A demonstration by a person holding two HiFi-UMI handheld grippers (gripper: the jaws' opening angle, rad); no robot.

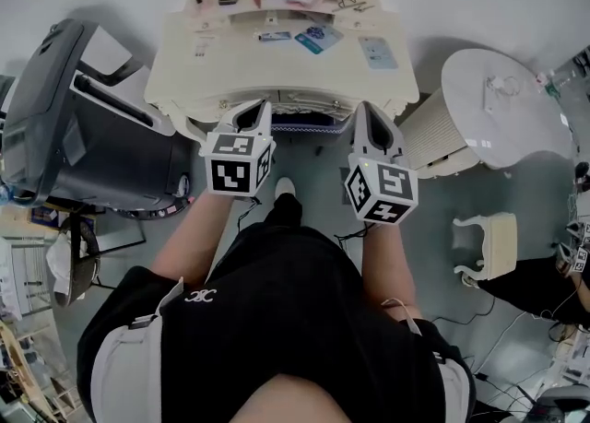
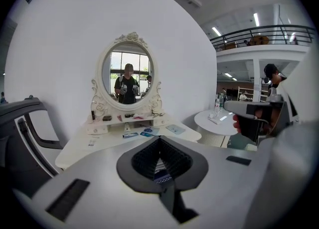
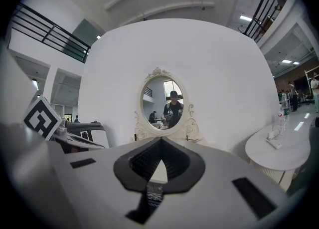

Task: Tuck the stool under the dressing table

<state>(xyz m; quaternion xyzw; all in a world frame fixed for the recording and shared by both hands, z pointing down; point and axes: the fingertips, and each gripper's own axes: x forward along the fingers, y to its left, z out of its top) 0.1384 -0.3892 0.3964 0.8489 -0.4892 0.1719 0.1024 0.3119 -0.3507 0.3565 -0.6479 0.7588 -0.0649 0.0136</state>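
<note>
Holding left gripper [image 1: 253, 115] and right gripper [image 1: 370, 117] side by side at centre frame, each pressed together, empty. Seeing stool [image 1: 310, 123] tucked beneath dressing table [image 1: 184, 71] at top centre, between both tips.

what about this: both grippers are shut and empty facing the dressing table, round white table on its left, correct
No: the head view shows the round white table on the right of the dressing table. The left gripper and right gripper are shut and empty.

Dressing table [image 1: 184, 71] blocks ahead, dark chair [image 1: 83, 126] left, round table [image 1: 498, 112] right.
</note>
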